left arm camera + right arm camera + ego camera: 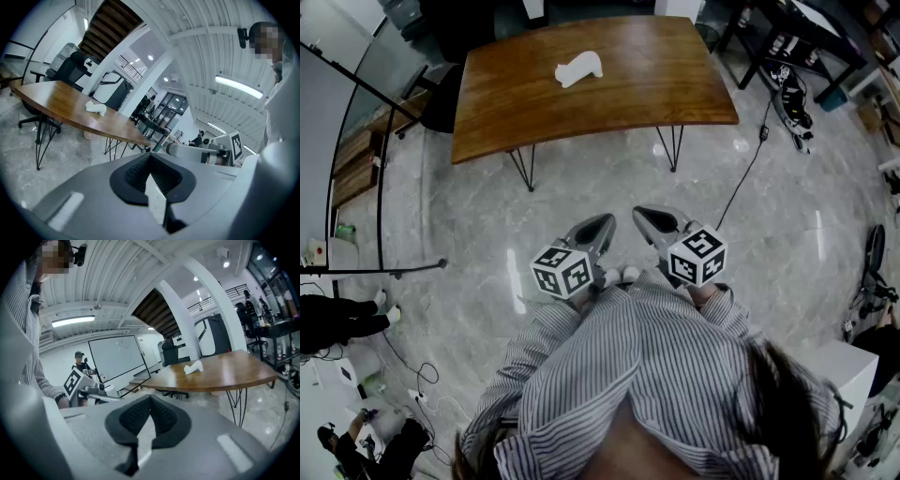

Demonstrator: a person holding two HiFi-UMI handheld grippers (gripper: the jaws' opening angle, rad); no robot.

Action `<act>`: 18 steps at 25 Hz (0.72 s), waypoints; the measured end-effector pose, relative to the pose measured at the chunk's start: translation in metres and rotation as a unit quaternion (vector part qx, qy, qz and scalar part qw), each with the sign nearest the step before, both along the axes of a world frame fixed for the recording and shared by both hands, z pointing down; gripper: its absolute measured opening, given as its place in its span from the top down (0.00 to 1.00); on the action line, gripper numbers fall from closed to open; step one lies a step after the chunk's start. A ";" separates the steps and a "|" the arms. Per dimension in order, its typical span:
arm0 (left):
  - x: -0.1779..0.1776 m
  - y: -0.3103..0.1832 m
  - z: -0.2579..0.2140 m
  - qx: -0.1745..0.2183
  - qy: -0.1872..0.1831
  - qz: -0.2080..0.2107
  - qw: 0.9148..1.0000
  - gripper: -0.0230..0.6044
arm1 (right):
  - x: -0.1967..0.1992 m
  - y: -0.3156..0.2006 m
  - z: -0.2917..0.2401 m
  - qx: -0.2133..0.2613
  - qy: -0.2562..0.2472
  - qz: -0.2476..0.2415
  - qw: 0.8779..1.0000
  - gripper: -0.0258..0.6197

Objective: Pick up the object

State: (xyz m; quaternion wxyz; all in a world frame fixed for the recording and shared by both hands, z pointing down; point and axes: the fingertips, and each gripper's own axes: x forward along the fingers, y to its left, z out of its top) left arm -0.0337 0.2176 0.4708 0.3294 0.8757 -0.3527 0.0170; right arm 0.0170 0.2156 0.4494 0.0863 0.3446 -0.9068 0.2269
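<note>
A small white object [578,68] lies on the wooden table [656,89], toward its far left part; it also shows in the left gripper view as the white object [96,108] and in the right gripper view as the white object [193,367]. My left gripper [606,223] and right gripper [639,216] hang side by side over the floor, well short of the table's near edge, close to my striped shirt. Both are shut with nothing between their jaws. Seen from its own camera, the left gripper [150,155] has its tips together, and so does the right gripper [150,398].
The table stands on thin black hairpin legs [525,171] on a grey marble floor [769,234]. A cable [748,171] runs across the floor at the right. Office chairs [70,70] and desks stand behind the table. A person [80,363] stands by a whiteboard [117,357].
</note>
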 end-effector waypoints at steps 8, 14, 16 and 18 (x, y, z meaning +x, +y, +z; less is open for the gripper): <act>0.001 0.000 -0.004 0.007 -0.002 0.001 1.000 0.96 | -0.006 0.000 -0.002 0.005 0.006 -0.009 1.000 0.96; 0.010 0.002 -0.005 0.019 -0.001 0.012 1.000 0.96 | -0.005 -0.002 0.000 0.011 0.007 -0.015 1.000 0.96; 0.009 -0.001 -0.008 0.024 0.007 0.008 1.000 0.96 | -0.005 -0.004 -0.001 0.013 0.006 -0.015 1.000 0.96; 0.009 -0.006 -0.011 0.024 0.016 0.003 1.000 0.96 | -0.002 -0.009 -0.004 0.013 -0.005 -0.008 1.000 0.96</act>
